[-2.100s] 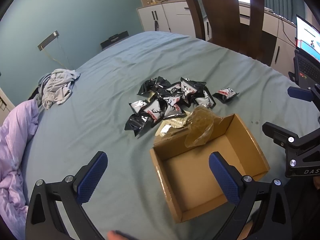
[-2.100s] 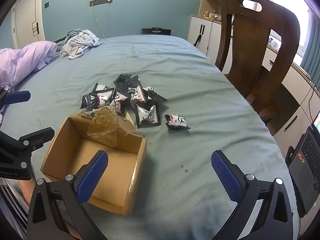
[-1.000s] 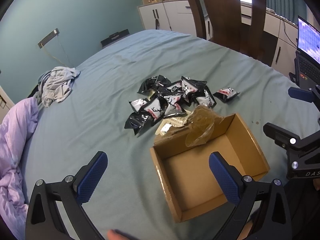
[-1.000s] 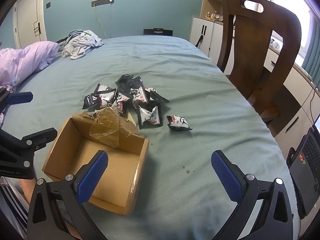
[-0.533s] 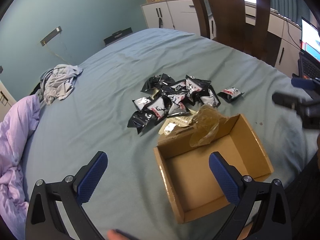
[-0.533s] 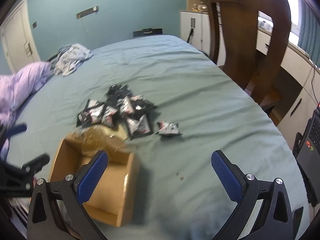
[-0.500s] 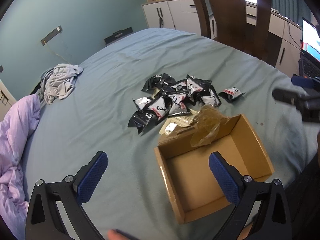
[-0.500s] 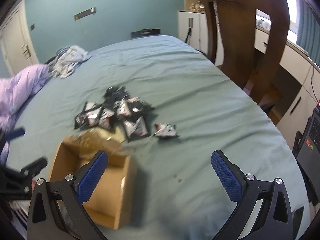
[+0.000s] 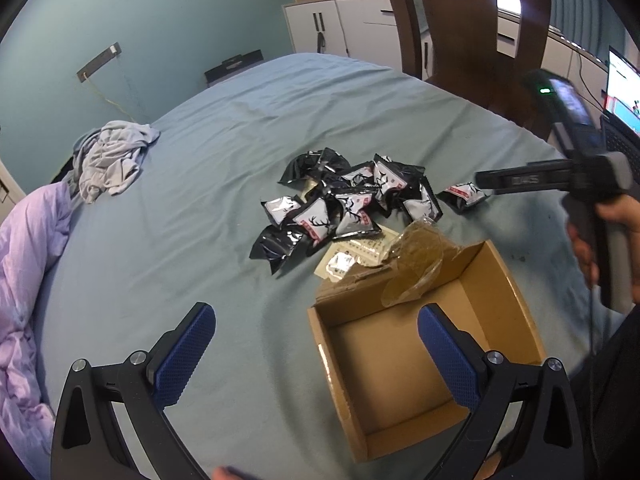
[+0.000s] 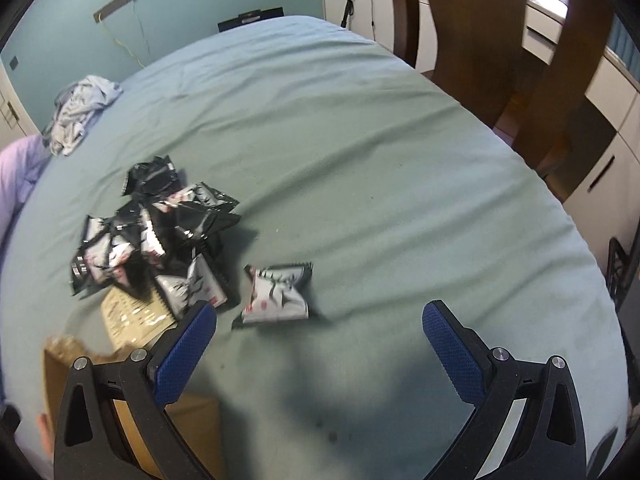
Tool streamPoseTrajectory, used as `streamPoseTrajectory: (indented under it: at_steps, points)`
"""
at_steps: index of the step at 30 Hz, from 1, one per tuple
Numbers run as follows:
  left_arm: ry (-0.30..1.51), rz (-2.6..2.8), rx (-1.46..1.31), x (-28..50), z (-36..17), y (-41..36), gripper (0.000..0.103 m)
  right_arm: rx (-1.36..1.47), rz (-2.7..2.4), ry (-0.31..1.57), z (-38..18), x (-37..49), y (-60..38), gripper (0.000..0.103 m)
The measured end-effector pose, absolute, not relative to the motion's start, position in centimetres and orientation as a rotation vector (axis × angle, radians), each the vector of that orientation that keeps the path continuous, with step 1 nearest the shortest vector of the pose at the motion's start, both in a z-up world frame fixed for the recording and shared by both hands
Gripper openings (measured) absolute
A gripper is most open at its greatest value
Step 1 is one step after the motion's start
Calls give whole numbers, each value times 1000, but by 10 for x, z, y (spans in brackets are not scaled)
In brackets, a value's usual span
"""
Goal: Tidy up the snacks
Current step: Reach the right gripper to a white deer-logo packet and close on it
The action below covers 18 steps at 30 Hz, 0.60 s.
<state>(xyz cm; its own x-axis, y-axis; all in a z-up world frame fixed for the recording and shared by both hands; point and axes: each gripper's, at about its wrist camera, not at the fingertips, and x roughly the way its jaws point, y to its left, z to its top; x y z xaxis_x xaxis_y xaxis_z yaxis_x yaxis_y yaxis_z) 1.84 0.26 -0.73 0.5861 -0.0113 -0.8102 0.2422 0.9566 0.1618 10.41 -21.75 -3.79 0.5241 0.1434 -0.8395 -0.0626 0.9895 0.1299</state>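
Note:
A pile of black and white snack packets lies on the blue-green bedsheet. One packet lies apart to the right of the pile. An open, empty cardboard box with torn tape sits near the front. My left gripper hangs open over the box's left edge, holding nothing. My right gripper is open just short of the lone packet; in the left wrist view its fingers reach toward that packet, a hand on the handle.
A paper leaflet lies between pile and box. A grey garment and a lilac duvet lie at the left. A wooden chair, white cabinets and a laptop stand beyond the bed's right edge.
My right gripper has moved forward and down toward the lone packet, which now fills more of its view. The left gripper has barely shifted. Packets and box have not moved.

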Motion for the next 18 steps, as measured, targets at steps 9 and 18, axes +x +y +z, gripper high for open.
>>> streamPoseTrajectory:
  at_steps: [9, 18]
  points:
    - [943, -158, 253, 23, -8, 4, 103, -1, 105, 1034, -76, 143, -195, 100]
    - [955, -132, 253, 27, -12, 6, 103, -106, 147, 1056, -89, 146, -177, 41]
